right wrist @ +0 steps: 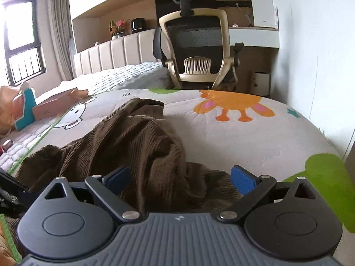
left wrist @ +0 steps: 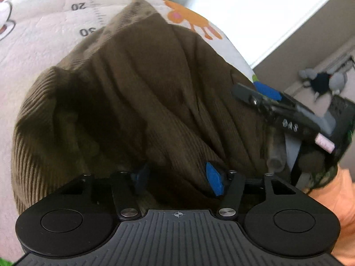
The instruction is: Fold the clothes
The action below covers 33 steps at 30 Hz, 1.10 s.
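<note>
Loosely bunched brown ribbed garment (right wrist: 142, 141) (corduroy-like), left tongs (left wrist: 177, 177) seemingly pinching it, right tongs (right wrist: 180, 177) spread around a fold

A soft play mat (right wrist: 221, 133) with an orange animal (right wrist: 235, 106), a white monkey face (right wrist: 73, 117) and green blobs lies flat; a bed (right wrist: 124, 77) with a padded headboard stands behind it; an office chair (right wrist: 195, 44) stands just beside the bed; a cardboard box (right wrist: 55, 104) lies on the bed; a pink-flowered plant (right wrist: 118, 27) sits on the ledge; a window (right wrist: 20, 37) glows at the left; a grey stuffed toy (left wrist: 321, 81) lies far off.
</note>
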Available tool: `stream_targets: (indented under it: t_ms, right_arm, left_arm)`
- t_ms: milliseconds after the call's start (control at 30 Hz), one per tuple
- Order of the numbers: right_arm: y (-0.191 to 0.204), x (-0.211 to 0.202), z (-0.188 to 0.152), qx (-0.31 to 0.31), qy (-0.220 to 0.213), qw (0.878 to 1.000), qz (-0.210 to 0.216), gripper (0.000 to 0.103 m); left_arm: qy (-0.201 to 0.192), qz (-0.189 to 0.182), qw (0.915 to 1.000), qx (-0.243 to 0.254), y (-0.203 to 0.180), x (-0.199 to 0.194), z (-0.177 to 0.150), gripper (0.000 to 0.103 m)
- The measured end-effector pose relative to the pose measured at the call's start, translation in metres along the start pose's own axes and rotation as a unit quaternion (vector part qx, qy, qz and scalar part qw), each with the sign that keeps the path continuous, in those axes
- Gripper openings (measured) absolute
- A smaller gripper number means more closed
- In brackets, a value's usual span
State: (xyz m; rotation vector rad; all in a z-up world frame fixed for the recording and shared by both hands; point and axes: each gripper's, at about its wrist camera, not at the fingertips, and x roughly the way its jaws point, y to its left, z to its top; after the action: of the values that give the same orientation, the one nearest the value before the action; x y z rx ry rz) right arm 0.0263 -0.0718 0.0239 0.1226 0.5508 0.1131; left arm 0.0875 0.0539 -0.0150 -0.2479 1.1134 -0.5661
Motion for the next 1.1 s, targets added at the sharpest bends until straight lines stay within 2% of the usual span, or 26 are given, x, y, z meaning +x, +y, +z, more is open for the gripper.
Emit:
stream_targets:
  t_ms: [167, 233, 333, 500, 600, 667, 733, 800, 933, 1100]
  right_arm:
    - [-0.004, 0.008, -0.005, 0.010, 0.004, 1.000, -0.002, 0.098]
    - [-0.003, 0.012, -0.007, 0.014, 0.007, 1.000, -0.005, 0.098]
    - [-0.002, 0.012, -0.011, 0.005, 0.008, 1.000, -0.008, 0.098]
    - [-0.003, 0.012, -0.014, 0.009, 0.009, 1.000, -0.014, 0.098]
    - [0.002, 0.005, -0.012, -0.006, 0.001, 1.000, -0.015, 0.098]
    - [0.005, 0.000, -0.011, -0.013, -0.005, 1.000, -0.014, 0.098]
    - [0.008, -0.004, -0.010, -0.020, -0.012, 1.000, -0.012, 0.098]
    - [0.011, -0.009, -0.010, -0.026, -0.018, 0.999, -0.011, 0.098]
    - [0.016, -0.018, -0.008, -0.040, -0.031, 0.999, -0.008, 0.098]
    - [0.023, -0.029, -0.006, -0.056, -0.045, 0.997, -0.006, 0.098]
  left_arm:
    - [0.006, -0.002, 0.9999, -0.009, 0.007, -0.015, -0.009, 0.063]
    - [0.011, -0.005, 0.9999, 0.000, 0.001, -0.012, -0.011, 0.067]
    - [0.028, -0.009, 0.9992, 0.027, -0.011, -0.011, -0.013, 0.067]
    - [0.032, 0.035, 0.9940, 0.099, -0.033, -0.010, -0.021, 0.067]
    - [0.031, 0.044, 0.9927, 0.108, -0.041, -0.005, -0.017, 0.067]
    - [0.028, 0.031, 0.9949, 0.092, -0.034, -0.009, -0.016, 0.067]
    - [0.029, -0.002, 0.9976, 0.063, -0.025, -0.014, -0.015, 0.067]
    - [0.032, -0.028, 0.9976, 0.055, -0.022, -0.021, -0.017, 0.067]
    - [0.040, -0.036, 0.9951, 0.084, -0.023, -0.039, -0.030, 0.067]
    - [0.067, -0.074, 0.9945, 0.032, -0.017, -0.024, -0.028, 0.070]
